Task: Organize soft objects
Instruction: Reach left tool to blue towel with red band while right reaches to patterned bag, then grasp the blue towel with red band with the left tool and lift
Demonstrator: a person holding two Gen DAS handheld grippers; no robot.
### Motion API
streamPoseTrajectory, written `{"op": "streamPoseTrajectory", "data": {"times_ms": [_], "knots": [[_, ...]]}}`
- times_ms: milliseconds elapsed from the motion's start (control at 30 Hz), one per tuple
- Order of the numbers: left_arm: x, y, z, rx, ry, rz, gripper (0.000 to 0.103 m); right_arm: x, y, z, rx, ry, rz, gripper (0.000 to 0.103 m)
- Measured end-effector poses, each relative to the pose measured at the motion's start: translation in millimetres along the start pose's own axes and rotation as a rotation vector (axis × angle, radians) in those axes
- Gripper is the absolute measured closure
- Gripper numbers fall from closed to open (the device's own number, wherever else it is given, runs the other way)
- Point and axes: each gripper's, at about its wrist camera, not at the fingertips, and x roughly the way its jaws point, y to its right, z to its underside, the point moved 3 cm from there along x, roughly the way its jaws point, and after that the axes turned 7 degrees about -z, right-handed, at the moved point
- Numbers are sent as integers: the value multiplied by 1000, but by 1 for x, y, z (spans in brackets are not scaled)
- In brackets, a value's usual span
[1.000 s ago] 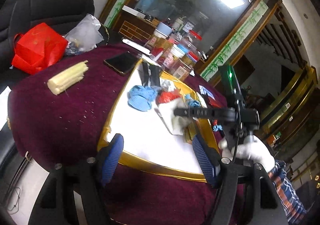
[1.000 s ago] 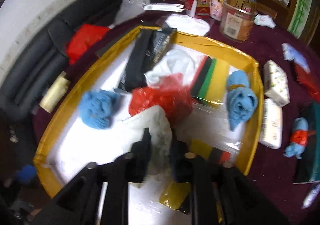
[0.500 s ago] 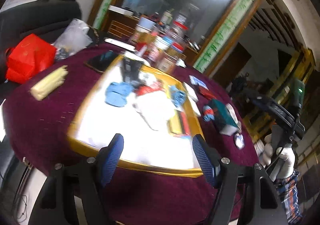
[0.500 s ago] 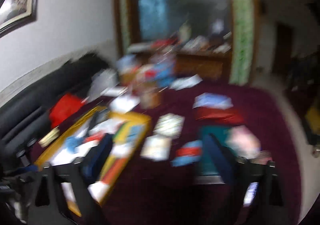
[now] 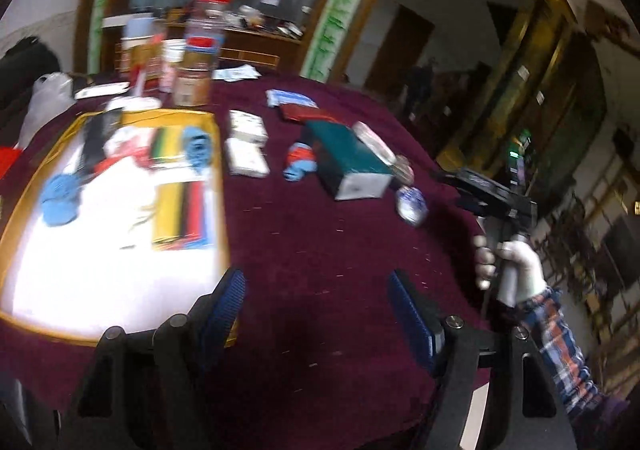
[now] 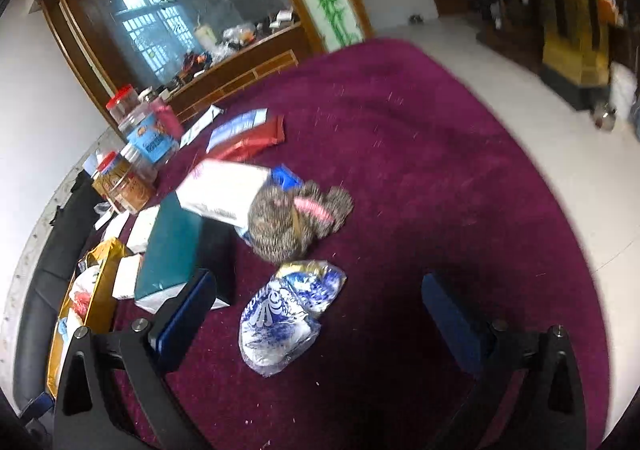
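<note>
Between the right hand-held gripper (image 6: 320, 314) and left hand-held gripper (image 5: 316, 310) — both spread, empty — blue-white packet (image 6: 286, 318), print unreadable.

tray (image 5: 218, 185) left of box (image 5: 344, 157), pouch (image 6: 284, 316) before toy (image 6: 296, 217)

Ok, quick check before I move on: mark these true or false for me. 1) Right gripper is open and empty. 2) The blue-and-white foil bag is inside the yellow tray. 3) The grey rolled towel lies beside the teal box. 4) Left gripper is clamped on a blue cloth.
1) True: the right gripper stands open with nothing between its fingers.
2) False: the blue-and-white foil bag lies on the maroon tablecloth, outside the yellow tray.
3) True: the grey rolled towel rests on the cloth next to the teal box.
4) False: the left gripper is open and empty; a blue cloth lies in the tray.
</note>
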Motion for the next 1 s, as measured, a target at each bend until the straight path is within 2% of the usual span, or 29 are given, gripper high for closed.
{"op": "streamPoseTrajectory", "data": {"times_ms": [100,200,400,567,800,1000], "knots": [[13,14,-8,5,-30,5,26,10,-5,5,-13,-42,-24,9],[32,26,-14,1,-56,-1,25,15,-14,11,-89,-57,4,12],[68,49,-22,25,-91,-9,26,34,-30,24,-176,-131,35,33],[86,44,-37,44,-103,-65,26,35,-35,26,-194,-138,44,35],[98,32,-45,13,-126,-74,26,35,-35,26,-190,-137,61,41],[108,31,-53,17,-138,-63,26,29,-37,26,-197,-115,72,42]]}}
